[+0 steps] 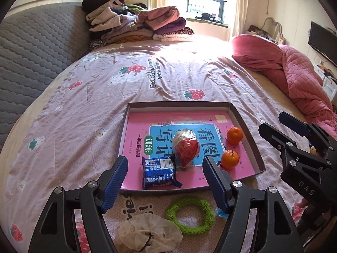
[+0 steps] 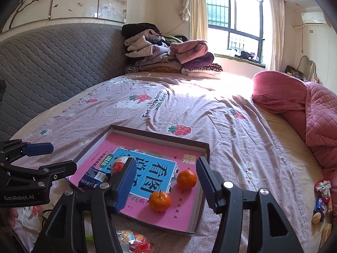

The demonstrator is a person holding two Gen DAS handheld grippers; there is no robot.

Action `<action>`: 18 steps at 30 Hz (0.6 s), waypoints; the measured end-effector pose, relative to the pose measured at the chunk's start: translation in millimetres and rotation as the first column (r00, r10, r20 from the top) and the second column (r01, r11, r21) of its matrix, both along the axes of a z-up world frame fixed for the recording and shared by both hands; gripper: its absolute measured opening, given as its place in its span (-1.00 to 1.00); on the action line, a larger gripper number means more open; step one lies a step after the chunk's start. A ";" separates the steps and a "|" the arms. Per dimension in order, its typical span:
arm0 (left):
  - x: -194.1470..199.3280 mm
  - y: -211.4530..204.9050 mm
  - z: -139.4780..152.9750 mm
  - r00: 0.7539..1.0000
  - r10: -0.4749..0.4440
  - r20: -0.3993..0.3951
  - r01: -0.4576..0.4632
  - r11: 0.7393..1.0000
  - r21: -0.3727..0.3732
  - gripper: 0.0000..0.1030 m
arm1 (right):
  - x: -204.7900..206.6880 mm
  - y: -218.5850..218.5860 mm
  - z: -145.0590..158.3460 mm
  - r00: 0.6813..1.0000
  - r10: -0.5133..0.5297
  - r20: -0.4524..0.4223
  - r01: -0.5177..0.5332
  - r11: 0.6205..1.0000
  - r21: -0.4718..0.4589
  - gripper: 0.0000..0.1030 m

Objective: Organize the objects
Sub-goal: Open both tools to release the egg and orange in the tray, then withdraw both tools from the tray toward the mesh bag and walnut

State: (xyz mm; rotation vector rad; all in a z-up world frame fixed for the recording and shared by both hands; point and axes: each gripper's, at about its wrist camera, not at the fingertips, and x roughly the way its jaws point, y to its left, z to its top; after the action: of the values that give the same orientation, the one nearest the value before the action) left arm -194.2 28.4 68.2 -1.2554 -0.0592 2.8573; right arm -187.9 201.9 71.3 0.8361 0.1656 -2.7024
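A shallow cardboard tray (image 1: 246, 124) (image 2: 205, 147) lies on the bed with a pink book in it. On the book are two oranges (image 1: 230, 159) (image 2: 160, 200), a red wrapped snack (image 1: 186, 149) and a blue biscuit pack (image 1: 158, 172) (image 2: 93, 177). My left gripper (image 1: 166, 182) is open and empty, just above the tray's near edge by the blue pack. My right gripper (image 2: 166, 182) is open and empty over the oranges; it also shows in the left wrist view (image 1: 273, 126). A green ring (image 1: 190, 215) and a crumpled plastic bag (image 1: 147, 232) lie on the sheet in front of the tray.
A second red wrapped snack (image 2: 134, 242) lies near the tray's front. Small items, among them a scrunchie (image 2: 323, 186), lie at the right bed edge. A pink quilt (image 2: 311, 113) is at right, folded clothes (image 2: 168, 54) at the back, and a grey headboard (image 2: 52, 63) at left.
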 end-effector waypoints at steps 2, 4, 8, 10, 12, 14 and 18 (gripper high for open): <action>6.1 -2.0 2.3 1.000 0.001 -0.004 -0.001 1.000 0.004 0.45 | 6.6 -0.8 3.3 1.000 0.006 -0.005 -0.006 1.000 -0.009 0.14; 12.4 -4.3 4.8 1.000 0.000 -0.007 0.000 1.000 0.007 0.45 | 13.4 -0.5 6.3 1.000 0.004 -0.011 -0.004 1.000 -0.024 0.14; 23.6 -8.6 8.7 1.000 0.001 -0.019 -0.001 1.000 0.012 0.45 | 26.4 -0.9 12.4 1.000 0.012 -0.021 -0.013 0.999 -0.040 0.14; 29.2 -10.0 10.1 1.000 0.004 -0.024 -0.003 1.000 0.008 0.45 | 32.2 -3.0 15.7 0.999 0.018 -0.030 -0.019 0.999 -0.042 0.14; 34.2 -12.1 11.9 1.000 0.009 -0.029 -0.009 1.000 0.000 0.45 | 37.0 -3.5 18.7 0.999 0.019 -0.037 -0.021 0.999 -0.045 0.14; 39.3 -14.8 14.3 0.999 0.014 -0.038 -0.014 1.000 -0.005 0.45 | 41.7 -3.8 21.2 0.999 0.025 -0.040 -0.027 0.998 -0.053 0.14; 48.7 -17.9 17.5 0.999 0.017 -0.048 -0.017 1.000 -0.004 0.45 | 49.9 -2.9 24.9 0.999 0.026 -0.045 -0.029 0.998 -0.061 0.14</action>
State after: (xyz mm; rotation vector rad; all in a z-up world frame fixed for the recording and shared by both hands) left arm -145.5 10.6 85.7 -1.1919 -0.0632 2.9025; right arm -138.0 199.0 96.2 0.7509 0.1016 -2.6872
